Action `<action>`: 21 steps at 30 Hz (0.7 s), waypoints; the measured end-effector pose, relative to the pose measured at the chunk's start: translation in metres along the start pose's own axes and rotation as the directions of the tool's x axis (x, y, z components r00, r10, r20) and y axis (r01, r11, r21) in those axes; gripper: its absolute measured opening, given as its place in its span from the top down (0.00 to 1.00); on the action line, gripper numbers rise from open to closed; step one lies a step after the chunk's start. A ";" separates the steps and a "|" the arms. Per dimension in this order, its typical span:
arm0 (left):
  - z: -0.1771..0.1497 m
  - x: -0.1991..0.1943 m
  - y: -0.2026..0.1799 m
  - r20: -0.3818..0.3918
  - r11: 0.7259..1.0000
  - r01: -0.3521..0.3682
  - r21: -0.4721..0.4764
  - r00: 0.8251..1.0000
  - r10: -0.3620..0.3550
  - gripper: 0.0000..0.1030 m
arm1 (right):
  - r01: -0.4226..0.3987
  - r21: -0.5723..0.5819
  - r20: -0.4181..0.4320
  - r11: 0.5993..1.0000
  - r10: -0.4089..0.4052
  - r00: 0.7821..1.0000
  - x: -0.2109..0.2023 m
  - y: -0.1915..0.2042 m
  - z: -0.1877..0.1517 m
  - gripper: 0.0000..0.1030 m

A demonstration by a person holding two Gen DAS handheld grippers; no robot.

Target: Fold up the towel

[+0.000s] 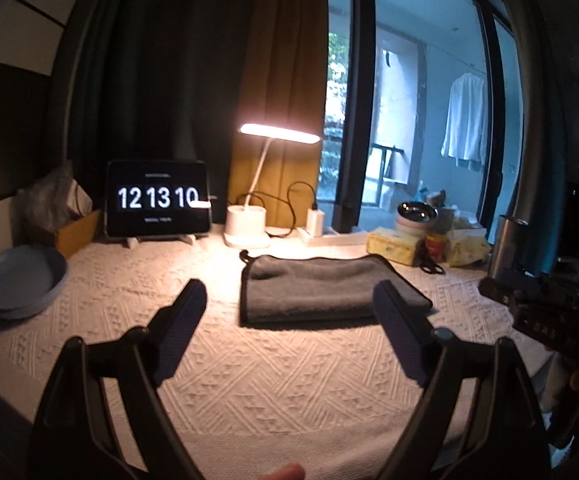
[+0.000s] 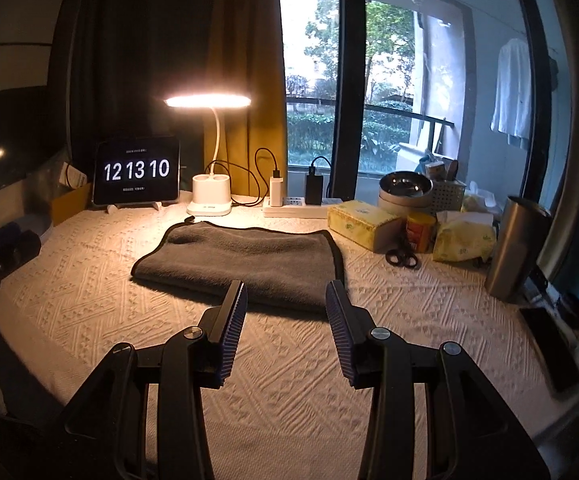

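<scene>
Left wrist view: the folded grey towel [image 1: 325, 292] lies flat mid-tablecloth [image 1: 249, 380], long axis left-right, beyond the left gripper [image 1: 289, 300], jaws wide apart and empty.

Right wrist view: the towel [image 2: 241, 260] lies crosswise before the lamp [image 2: 209, 196]; the right gripper [image 2: 285, 300] is parted, empty, at its near edge. A metal bowl [image 2: 405, 186] stands at the back right.

Towel [image 2: 245, 264]: grey, folded flat on the white textured cloth [image 2: 289, 360] — at 12 o'clock of the gripper.
Right gripper [image 2: 286, 294]: jaws apart, empty, just short of the towel's near edge.
Scissors [image 2: 402, 258]: at 2 o'clock — beside tissue box [image 2: 363, 222].
</scene>
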State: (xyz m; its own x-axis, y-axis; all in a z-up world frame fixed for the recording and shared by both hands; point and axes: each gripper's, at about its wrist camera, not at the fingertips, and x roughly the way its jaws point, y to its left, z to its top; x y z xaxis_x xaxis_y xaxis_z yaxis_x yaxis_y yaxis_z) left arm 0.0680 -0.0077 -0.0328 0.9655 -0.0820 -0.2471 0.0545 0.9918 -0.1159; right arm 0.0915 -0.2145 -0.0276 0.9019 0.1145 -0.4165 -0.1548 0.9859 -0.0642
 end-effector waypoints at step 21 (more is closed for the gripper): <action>0.000 -0.061 -0.012 0.237 0.999 -0.048 0.021 0.971 0.041 0.15 | 0.108 -0.010 0.290 0.994 -0.101 0.952 -0.087 0.008 -0.014 0.44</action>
State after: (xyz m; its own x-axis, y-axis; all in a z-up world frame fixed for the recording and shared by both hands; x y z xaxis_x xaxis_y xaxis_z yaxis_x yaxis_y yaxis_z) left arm 0.0085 -0.0143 -0.0167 0.9998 -0.0153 -0.0163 0.0139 0.9964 -0.0839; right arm 0.0068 -0.2185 -0.0043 0.9909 0.0453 -0.1269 -0.0604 0.9912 -0.1180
